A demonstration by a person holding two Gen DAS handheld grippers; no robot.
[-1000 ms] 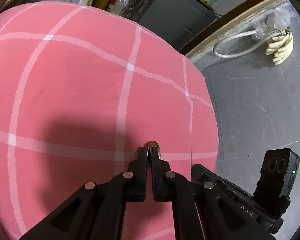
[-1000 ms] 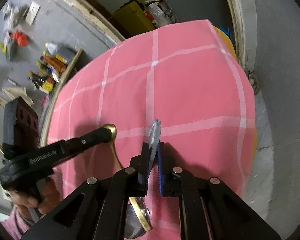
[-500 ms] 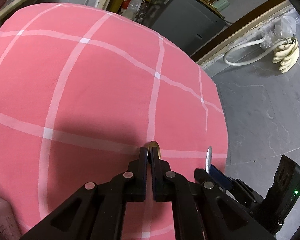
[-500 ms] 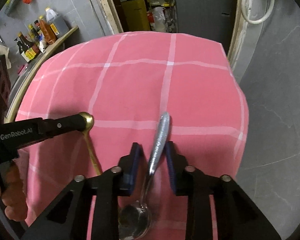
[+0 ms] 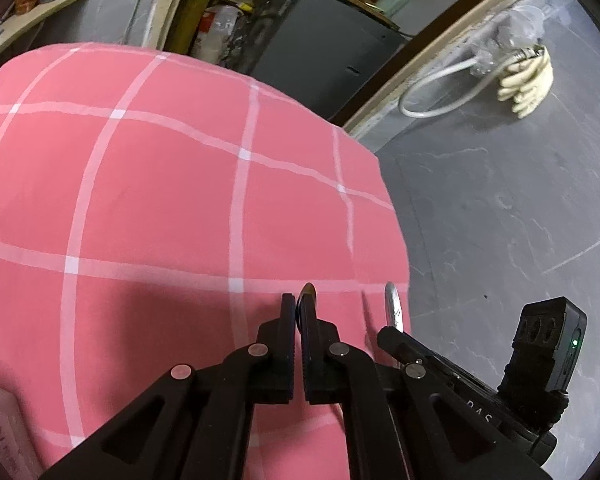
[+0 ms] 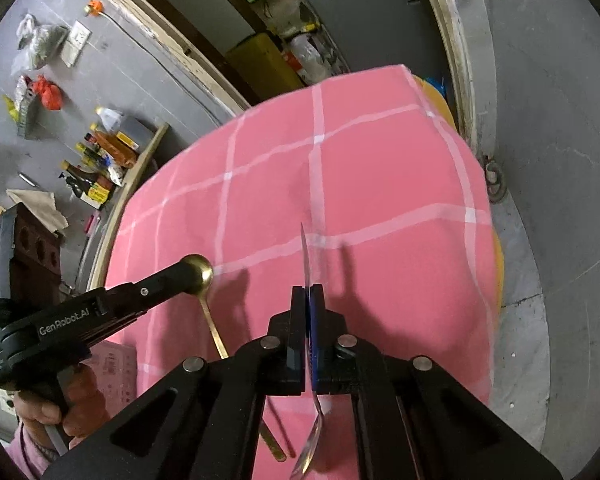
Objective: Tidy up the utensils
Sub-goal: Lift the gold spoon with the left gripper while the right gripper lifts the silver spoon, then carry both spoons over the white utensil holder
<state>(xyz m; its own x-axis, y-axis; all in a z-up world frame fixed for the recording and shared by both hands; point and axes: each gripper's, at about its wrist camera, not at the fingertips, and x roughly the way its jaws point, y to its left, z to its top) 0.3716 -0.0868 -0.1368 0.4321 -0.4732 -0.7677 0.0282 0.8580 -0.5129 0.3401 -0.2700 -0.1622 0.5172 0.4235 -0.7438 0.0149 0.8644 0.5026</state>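
Observation:
My left gripper (image 5: 297, 308) is shut on the bowl of a gold spoon (image 5: 308, 294) and holds it above the pink checked tablecloth (image 5: 160, 200). In the right wrist view the left gripper (image 6: 180, 276) comes in from the left, and the gold spoon (image 6: 200, 272) hangs from it with its handle pointing down. My right gripper (image 6: 309, 292) has its jaws closing tight on the handle of a silver spoon (image 6: 306, 256). That spoon stands edge-on, with its bowl below the fingers. The right gripper (image 5: 392, 334) also shows at the lower right of the left wrist view.
A person's hand (image 6: 44, 412) holds the left gripper's grip. A white perforated basket (image 5: 0, 420) sits at the cloth's near left corner. A shelf with bottles (image 6: 100, 168) runs along the left wall. Grey floor (image 5: 500, 220) lies right of the table, and a dark cabinet (image 5: 332, 64) stands behind it.
The right jaws have closed on the silver spoon's handle, and the spoon has turned edge-on. Both grippers have risen above the cloth with their spoons.

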